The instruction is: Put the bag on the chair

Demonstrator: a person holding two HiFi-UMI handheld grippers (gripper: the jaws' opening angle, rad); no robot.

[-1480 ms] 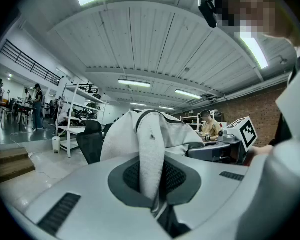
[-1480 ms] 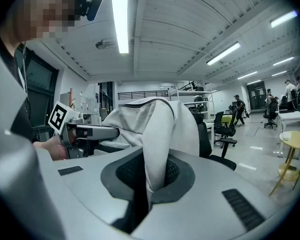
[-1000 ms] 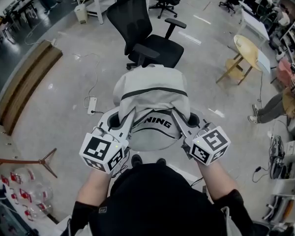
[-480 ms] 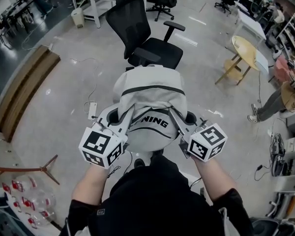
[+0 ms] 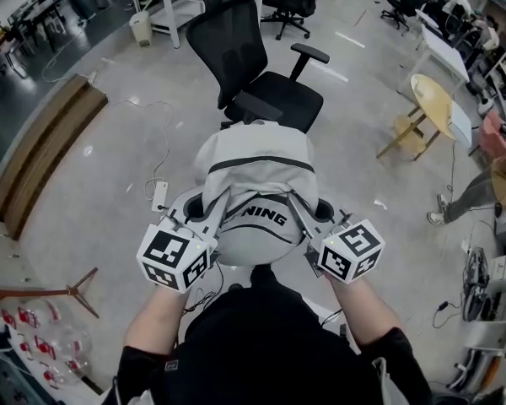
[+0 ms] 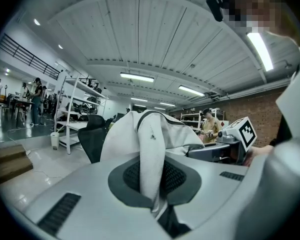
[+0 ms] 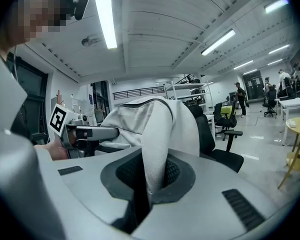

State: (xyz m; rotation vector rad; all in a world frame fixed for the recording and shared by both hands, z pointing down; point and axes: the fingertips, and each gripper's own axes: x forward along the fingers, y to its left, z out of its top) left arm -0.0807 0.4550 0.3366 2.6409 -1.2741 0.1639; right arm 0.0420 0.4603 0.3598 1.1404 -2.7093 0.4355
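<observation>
The bag hung in the air just in front of the chair, close to the front edge of the seat but not on it. It was pale grey cloth with a full, rounded body. A dark zip line curved across its upper part, and black letters ending in "NING" ran across the face below. The left gripper was clamped on one light woven strap, which was pinched between its dark pads. The right gripper was clenched the same way on the other strap. Both were on the side of the bag away from the chair.
</observation>
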